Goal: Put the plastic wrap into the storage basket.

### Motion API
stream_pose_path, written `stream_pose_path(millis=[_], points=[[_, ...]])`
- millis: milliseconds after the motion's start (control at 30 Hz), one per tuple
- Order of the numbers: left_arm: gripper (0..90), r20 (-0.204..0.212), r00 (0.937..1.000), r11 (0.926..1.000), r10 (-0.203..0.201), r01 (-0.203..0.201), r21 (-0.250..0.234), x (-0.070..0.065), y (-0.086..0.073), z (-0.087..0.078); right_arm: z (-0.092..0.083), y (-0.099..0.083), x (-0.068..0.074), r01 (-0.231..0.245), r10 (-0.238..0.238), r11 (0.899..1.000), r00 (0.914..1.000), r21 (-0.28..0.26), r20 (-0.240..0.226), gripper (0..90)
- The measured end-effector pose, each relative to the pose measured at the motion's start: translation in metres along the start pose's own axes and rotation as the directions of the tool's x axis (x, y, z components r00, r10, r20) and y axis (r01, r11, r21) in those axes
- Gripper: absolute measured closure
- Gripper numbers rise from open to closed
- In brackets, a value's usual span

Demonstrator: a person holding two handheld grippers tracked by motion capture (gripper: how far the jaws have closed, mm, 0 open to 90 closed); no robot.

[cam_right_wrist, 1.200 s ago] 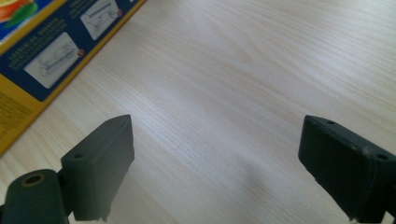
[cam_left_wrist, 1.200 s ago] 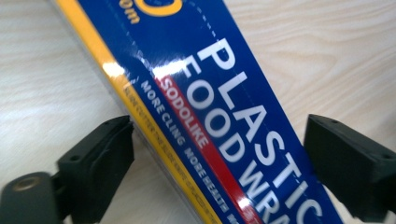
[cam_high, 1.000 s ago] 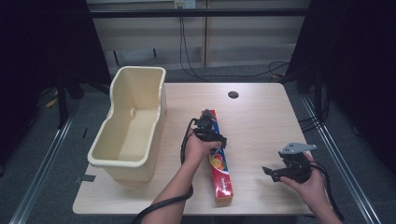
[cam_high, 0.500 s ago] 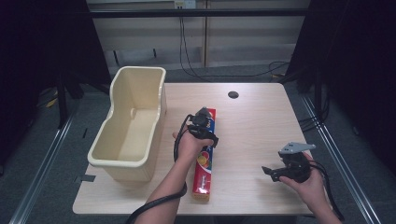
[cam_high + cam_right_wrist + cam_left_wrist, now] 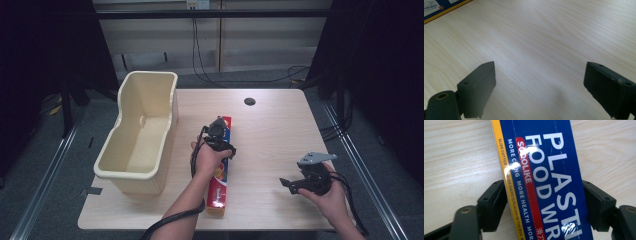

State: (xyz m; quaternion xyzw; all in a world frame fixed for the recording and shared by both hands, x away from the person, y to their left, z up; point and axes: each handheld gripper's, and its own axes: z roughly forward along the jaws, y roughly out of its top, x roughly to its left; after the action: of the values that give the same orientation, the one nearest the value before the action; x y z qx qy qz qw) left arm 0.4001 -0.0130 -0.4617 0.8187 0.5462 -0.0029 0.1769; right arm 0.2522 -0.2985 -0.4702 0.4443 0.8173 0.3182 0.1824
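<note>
A long box of plastic food wrap [image 5: 218, 187], red and blue with a yellow edge, lies lengthwise on the wooden table [image 5: 280, 130]. My left gripper [image 5: 221, 144] comes down on its far half. In the left gripper view the box [image 5: 546, 182] sits between the two black jaws, which have just been closing and now press on both of its long sides. My right gripper [image 5: 292, 184] is held low at the table's front right. Its jaws stand wide apart [image 5: 539, 72] over bare wood, and a corner of the box [image 5: 439, 7] shows at the upper left.
A tall cream plastic bin [image 5: 131, 172] stands at the table's left, just left of the box. A small dark hole [image 5: 249, 101] sits near the table's far edge. Cables trail from both grippers.
The left jaws came together on the box. The box's near end swung left, toward the bin, and the left hand shifted a little with it. The right gripper has kept still.
</note>
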Motion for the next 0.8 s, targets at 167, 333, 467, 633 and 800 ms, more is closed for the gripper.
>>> stream_pose_path(millis=[167, 333, 467, 633, 800], points=[[36.7, -0.031, 0.9994, 0.9986, -0.013, 0.015, 0.051, -0.003, 0.003, -0.009, 0.0, 0.0, 0.0, -0.004, 0.004, 1.0, 1.0, 0.001, -0.001, 10.9], [40.3, -0.019, 0.9977, 0.9922, 0.065, -0.062, 0.108, -0.003, 0.004, -0.012, 0.0, 0.0, 0.0, 0.007, -0.007, 1.0, 1.0, -0.008, -0.003, 9.9], [40.5, 0.007, 0.997, 0.9895, 0.077, -0.077, 0.122, -0.003, 0.007, -0.02, 0.0, 0.001, 0.0, 0.001, -0.001, 1.0, 1.0, -0.008, 0.001, 9.2], [40.7, 0.006, 0.9958, 0.9853, 0.091, -0.091, 0.145, -0.005, 0.014, -0.039, 0.001, 0.0, 0.001, -0.003, 0.003, 1.0, 1.0, 0.003, 0.0, 8.0], [40.7, 0.034, 0.9956, 0.9879, 0.088, -0.091, 0.126, -0.004, 0.021, -0.06, 0.0, 0.0, 0.001, 0.001, -0.001, 1.0, 1.0, -0.014, -0.004, 5.8]])
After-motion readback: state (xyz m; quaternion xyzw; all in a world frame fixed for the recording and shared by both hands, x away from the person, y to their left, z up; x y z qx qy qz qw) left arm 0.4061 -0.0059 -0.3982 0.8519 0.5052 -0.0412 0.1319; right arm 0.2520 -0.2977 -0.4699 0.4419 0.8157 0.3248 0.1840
